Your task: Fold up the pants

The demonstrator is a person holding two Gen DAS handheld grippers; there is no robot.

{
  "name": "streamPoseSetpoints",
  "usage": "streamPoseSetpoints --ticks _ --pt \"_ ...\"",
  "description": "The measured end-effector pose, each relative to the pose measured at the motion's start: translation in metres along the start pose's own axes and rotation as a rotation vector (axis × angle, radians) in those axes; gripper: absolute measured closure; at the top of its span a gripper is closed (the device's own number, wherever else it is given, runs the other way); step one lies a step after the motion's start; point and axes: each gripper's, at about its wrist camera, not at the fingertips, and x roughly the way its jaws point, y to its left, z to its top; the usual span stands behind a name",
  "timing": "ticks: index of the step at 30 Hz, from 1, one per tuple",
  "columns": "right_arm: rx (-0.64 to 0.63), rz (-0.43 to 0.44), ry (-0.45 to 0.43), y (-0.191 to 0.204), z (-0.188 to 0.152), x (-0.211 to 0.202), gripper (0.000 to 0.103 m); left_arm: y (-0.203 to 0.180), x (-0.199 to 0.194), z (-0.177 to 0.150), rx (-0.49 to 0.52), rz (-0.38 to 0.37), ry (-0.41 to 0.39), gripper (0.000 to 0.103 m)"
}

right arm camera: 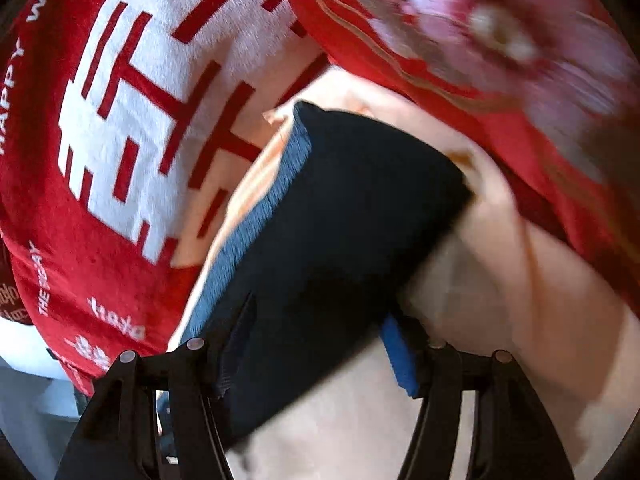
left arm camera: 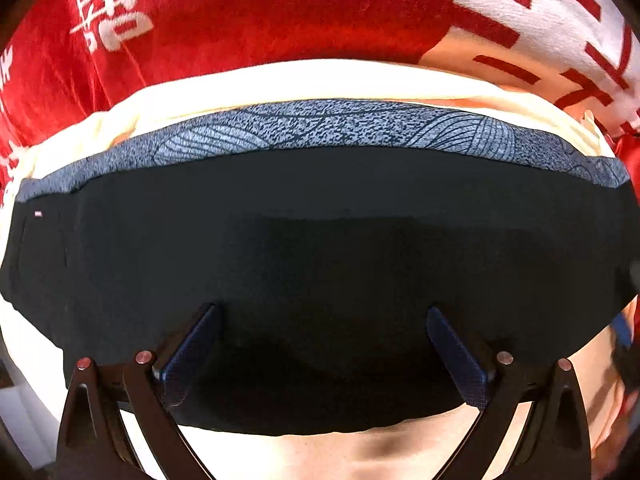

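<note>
From the left gripper's camera, looking almost straight down, the dark pants lie folded into a wide band across a pale cream sheet. Along their far edge a strip of blue-grey patterned fabric peeks out from under the black cloth. Beyond that lies a red blanket with white lettering, and a white block with red strokes at the far right. The left gripper hangs over the near half of the pants with its fingers spread wide; the blue pads stand well apart and nothing is pinched between them. Whether the tips touch the cloth I cannot tell.

From the right gripper's camera, which is tilted and blurred, the pants run as a dark slab from the near left up toward the far middle, with the blue-grey strip along their left edge. The cream sheet shows at the right, the red blanket at the left and top. The right gripper has its fingers spread, with the near end of the pants between them; the right blue pad sits at the pants' edge. Whether the pads press the cloth I cannot tell.
</note>
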Motion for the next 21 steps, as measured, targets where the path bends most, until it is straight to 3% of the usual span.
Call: streamPoseSetpoints --ticks 2,4,5,6,7,8,9,14,17,19,21 --pt "0.008 -0.006 0.0 0.007 0.007 0.008 0.037 -0.002 0.0 0.0 0.014 0.001 -0.009 0.0" --pt "0.015 -0.08 0.034 0.014 0.012 0.013 0.06 -0.004 -0.002 0.001 0.031 0.003 -0.012 0.0" --pt "0.018 -0.125 0.051 0.015 0.015 0.014 0.08 -0.007 -0.006 0.001 0.043 0.012 -0.011 0.0" --pt "0.027 -0.124 0.061 0.016 0.017 0.012 0.086 -0.015 -0.012 -0.002 0.052 0.025 -0.014 0.007" --pt "0.02 -0.117 0.064 0.02 0.019 0.009 0.087 -0.017 -0.017 -0.001 0.056 0.031 -0.024 0.017" --pt "-0.018 -0.121 0.065 0.027 0.02 0.004 0.089 -0.02 -0.025 0.0 0.068 0.013 -0.024 0.034" --pt "-0.063 -0.126 0.062 0.037 0.02 0.0 0.089 -0.023 -0.03 0.002 0.076 -0.004 -0.022 0.042" --pt "-0.222 -0.116 0.027 0.082 0.016 -0.019 0.089 -0.047 -0.053 0.005 0.123 -0.106 -0.106 0.042" --pt "-0.285 -0.107 0.027 0.1 0.011 -0.02 0.091 -0.075 -0.025 -0.009 0.147 -0.168 -0.024 0.042" --pt "-0.358 -0.119 0.016 0.118 0.005 -0.019 0.091 -0.088 -0.031 -0.02 0.211 -0.112 -0.124 0.041" --pt "-0.43 -0.118 0.006 0.139 -0.002 -0.019 0.091 -0.092 -0.034 -0.022 0.223 -0.111 -0.134 0.041"
